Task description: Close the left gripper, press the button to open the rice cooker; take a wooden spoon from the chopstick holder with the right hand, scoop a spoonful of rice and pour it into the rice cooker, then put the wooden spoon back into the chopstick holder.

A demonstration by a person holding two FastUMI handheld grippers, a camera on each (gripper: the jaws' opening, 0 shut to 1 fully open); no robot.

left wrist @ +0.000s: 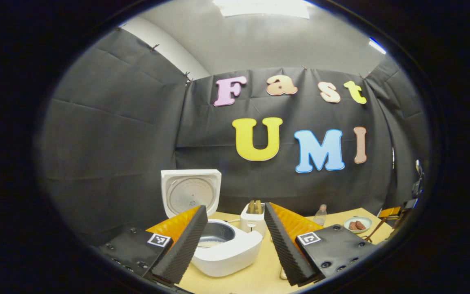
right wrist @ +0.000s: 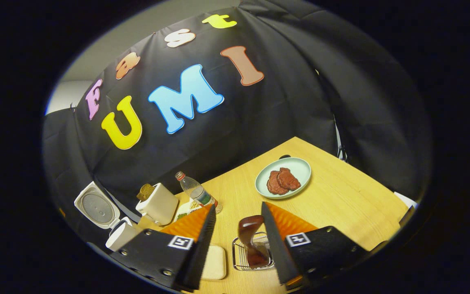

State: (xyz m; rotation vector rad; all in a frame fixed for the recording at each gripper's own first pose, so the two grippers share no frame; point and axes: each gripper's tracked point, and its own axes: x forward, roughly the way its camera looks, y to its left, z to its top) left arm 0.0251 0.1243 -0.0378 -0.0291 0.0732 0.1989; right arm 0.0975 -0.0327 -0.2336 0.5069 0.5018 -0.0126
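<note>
The white rice cooker (left wrist: 227, 247) stands lid-up at lower centre, the dark wooden spoon (right wrist: 251, 241) in its wire chopstick holder (right wrist: 239, 257) between the spread right tool (right wrist: 235, 237) — next, judged: pinch its handle — left tool (left wrist: 235, 241) spread too.

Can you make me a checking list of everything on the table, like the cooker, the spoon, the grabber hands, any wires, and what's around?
Surface: wooden table, mostly bare near the plate.
Job's things: rice cooker open, lid standing up; wooden spoon upright in the wire holder.
Clutter: toaster with toast, water bottle, plate with two brown pieces, a pale flat block beside the holder.
Grippers: left gripper open, holding nothing; right gripper open, spoon between its fingers, untouched.
Cables: nothing seen for certain.
Surroundings: black cloth wall, ceiling light.
</note>
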